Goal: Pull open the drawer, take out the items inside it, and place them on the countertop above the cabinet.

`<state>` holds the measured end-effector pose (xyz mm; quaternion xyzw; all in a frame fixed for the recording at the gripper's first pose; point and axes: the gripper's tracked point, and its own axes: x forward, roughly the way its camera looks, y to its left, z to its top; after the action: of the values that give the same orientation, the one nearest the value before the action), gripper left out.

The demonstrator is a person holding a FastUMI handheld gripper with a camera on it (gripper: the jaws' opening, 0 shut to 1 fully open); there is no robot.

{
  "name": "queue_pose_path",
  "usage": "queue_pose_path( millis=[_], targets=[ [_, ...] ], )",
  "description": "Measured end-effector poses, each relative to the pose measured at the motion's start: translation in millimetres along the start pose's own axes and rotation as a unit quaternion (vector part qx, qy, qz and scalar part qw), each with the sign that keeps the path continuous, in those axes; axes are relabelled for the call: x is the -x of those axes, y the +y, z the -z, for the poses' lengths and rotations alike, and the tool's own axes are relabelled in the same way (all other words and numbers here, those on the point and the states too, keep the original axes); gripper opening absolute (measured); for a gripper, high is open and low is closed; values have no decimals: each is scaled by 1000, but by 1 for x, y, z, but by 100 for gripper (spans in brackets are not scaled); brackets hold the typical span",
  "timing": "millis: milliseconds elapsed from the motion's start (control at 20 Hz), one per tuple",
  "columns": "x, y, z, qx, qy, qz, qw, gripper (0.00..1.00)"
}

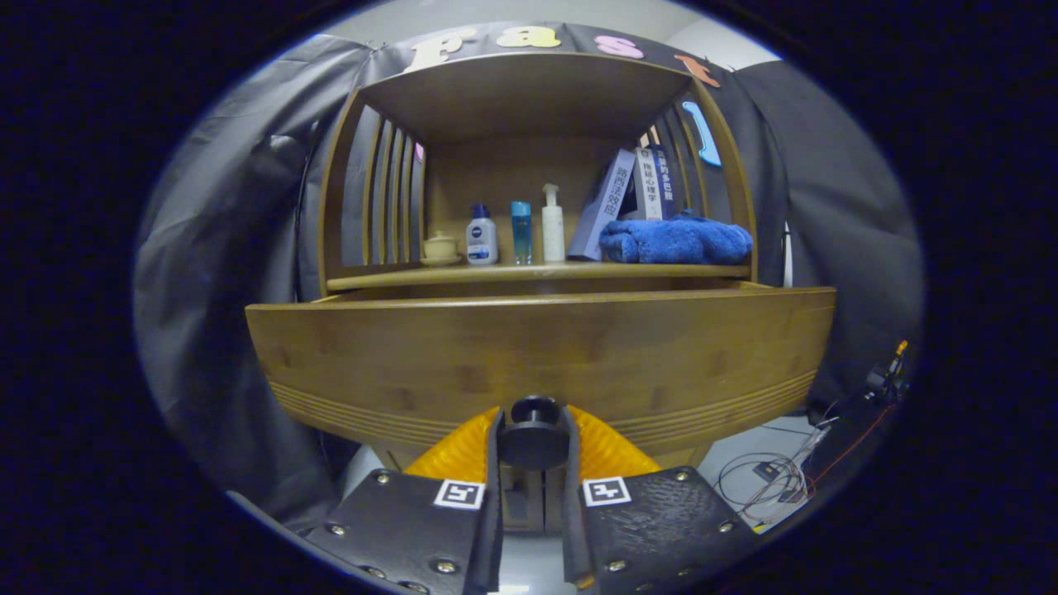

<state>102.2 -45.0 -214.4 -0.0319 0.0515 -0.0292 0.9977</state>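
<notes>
**Knob in my grip, drawer front standing out from the cabinet**

My gripper [533, 442] is clamped on the drawer knob [533, 430]: both fingers [494, 463] press on its sides, the round dark knob sitting between them near the tips.

The drawer [541, 355] is a broad wooden front with grooved lines along its lower edge. It stands forward of the cabinet [537, 91], pulled out some way; a strip of its top rim shows just under the countertop. I cannot see into it from here, so its contents are hidden.

Countertop [537, 271] lies directly above the drawer, under an open shelf bay with slatted sides. On it, from my left to my right:
- small lidded cup on a saucer [440, 247]
- squat white bottle with a dark cap [481, 235]
- slim blue bottle [521, 232], just beside it
- white pump bottle [552, 224]
- books [628, 198], leaning, toward the right rear
- folded blue towel [676, 240], in front of the books, against the right slats

Dark cloth hangs behind and to both sides of the cabinet. Low on my right, on the pale floor, a tangle of thin cables [773, 483] and a small device.
</notes>
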Motion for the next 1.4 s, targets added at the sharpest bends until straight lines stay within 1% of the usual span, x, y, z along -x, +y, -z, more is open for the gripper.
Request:
queue_pose_path(
  millis=[50, 250, 300, 600, 750, 950, 1000, 1050, 1100, 1300, 1400],
  targets=[
    [10, 0, 2, -3, 7, 0, 1000, 29],
    [32, 1, 8, 0, 3, -1, 1000, 29],
    [32, 3, 8, -4, 3, 0, 1000, 23],
    [61, 5, 16, 5, 6, -7, 1000, 23],
    [76, 8, 23, -11, 21, -17, 1000, 23],
    [79, 9, 24, 3, 31, -12, 999, 23],
    [80, 11, 23, 5, 36, -12, 999, 30],
    [82, 17, 25, 6, 43, -21, 999, 37],
    [81, 14, 25, 10, 49, -20, 999, 50],
    [99, 21, 2, -11, 65, -35, 997, 100],
    [105, 23, -23, -19, 53, -34, 998, 100]
  ],
)
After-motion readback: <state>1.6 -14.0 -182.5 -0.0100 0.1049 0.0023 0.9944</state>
